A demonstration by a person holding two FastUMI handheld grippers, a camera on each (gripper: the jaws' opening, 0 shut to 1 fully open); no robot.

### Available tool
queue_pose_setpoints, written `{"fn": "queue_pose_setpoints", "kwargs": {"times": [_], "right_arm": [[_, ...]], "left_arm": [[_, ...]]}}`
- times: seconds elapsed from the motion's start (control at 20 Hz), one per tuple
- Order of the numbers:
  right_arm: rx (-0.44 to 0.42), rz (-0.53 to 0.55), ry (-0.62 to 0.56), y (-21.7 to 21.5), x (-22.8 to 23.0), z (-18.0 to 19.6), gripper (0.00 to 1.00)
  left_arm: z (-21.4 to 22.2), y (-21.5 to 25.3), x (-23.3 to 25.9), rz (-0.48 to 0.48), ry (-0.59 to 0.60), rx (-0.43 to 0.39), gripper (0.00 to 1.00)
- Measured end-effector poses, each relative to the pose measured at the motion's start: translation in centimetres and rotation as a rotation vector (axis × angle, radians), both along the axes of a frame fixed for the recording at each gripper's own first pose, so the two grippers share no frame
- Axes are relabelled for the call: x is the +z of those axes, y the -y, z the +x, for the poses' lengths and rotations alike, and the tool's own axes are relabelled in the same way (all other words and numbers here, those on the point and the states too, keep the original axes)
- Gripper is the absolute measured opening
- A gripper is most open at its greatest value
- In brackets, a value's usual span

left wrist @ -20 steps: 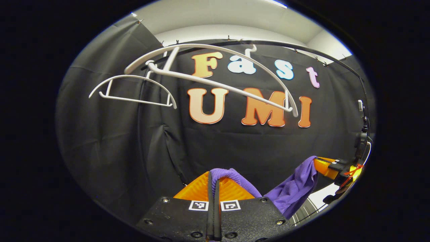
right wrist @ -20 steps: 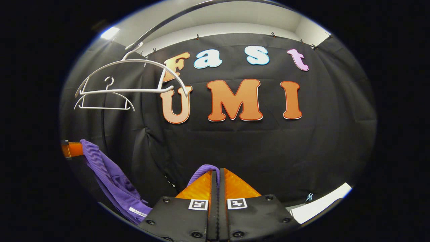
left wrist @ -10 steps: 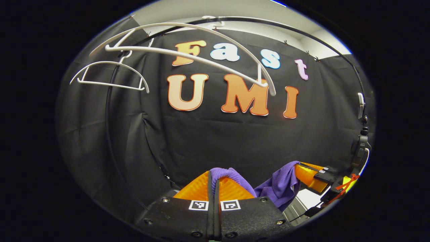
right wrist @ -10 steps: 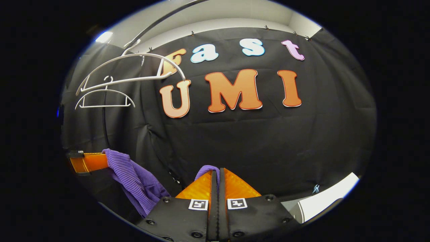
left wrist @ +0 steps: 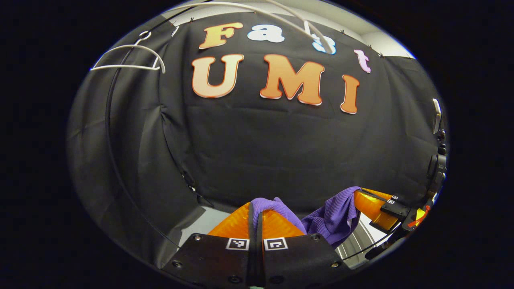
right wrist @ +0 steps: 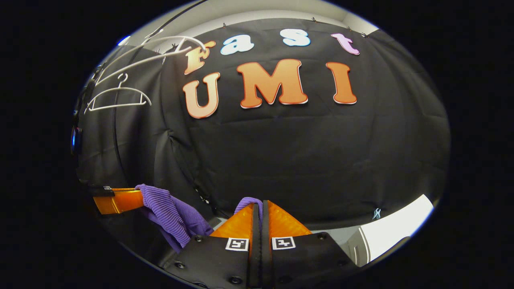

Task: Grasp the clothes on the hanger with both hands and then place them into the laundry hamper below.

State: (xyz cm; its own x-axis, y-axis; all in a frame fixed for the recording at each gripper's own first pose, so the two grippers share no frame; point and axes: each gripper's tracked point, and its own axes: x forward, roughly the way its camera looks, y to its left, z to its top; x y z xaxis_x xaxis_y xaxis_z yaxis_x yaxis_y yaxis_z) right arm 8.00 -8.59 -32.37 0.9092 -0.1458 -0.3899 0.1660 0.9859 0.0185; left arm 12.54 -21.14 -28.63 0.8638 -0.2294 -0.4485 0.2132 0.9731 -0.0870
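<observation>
L tool [left wrist: 255,208]: fingers pressed together w/ a fold of the purple ribbed knit garment [left wrist: 333,216] pinched between them at the tips; cloth bulges over the tip and runs off to the right. R tool [right wrist: 260,205]: likewise clamped on a small fold of the same garment, fabric poking up at the tip. In left gripper view the garment sags between the two tools, its far end held by the R tool at lower right. In right gripper view the garment drapes from the L tool at lower left down toward the R tool's body. Two white plastic hangers up top, both bare: small one [left wrist: 127,60] at upper left on a thin dark rail, larger one [right wrist: 160,48] partly cut by the view edge. Garment well below both hangers. White ribbed edge, poss. the hamper [left wrist: 353,249], just under the cloth at lower right; can't confirm
</observation>
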Motion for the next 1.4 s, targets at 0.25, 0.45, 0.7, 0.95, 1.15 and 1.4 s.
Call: {"fn": "queue_pose_setpoints", "kwargs": {"times": [0.25, 0.45, 0.7, 0.95, 1.15, 1.4], "right_arm": [[-0.010, 0.013, -0.114, 0.0, -7.4, -0.6, 0.08], [-0.026, 0.054, -0.240, -0.3, -15.0, -1.9, 0.07], [-0.033, 0.081, -0.398, -1.3, -24.4, -4.0, 0.08], [-0.032, 0.106, -0.544, -2.0, -31.5, -6.3, 0.08], [-0.029, 0.111, -0.638, -2.4, -35.4, -8.4, 0.08], [-0.046, 0.134, -0.752, -2.9, -39.1, -11.1, 0.08]], "left_arm": [[-0.2, 0.1, -8.3, 0.014, -0.151, 0.001, 0.00], [-1.5, -0.5, -16.4, 0.017, -0.320, 0.011, 0.01], [-4.2, -2.2, -26.0, 0.051, -0.519, 0.035, 0.01], [-6.7, -3.3, -32.5, 0.080, -0.664, 0.036, 0.03], [-8.0, -3.7, -35.6, 0.118, -0.743, 0.035, 0.01], [-10.3, -4.5, -38.3, 0.146, -0.849, 0.056, 0.06]]}}
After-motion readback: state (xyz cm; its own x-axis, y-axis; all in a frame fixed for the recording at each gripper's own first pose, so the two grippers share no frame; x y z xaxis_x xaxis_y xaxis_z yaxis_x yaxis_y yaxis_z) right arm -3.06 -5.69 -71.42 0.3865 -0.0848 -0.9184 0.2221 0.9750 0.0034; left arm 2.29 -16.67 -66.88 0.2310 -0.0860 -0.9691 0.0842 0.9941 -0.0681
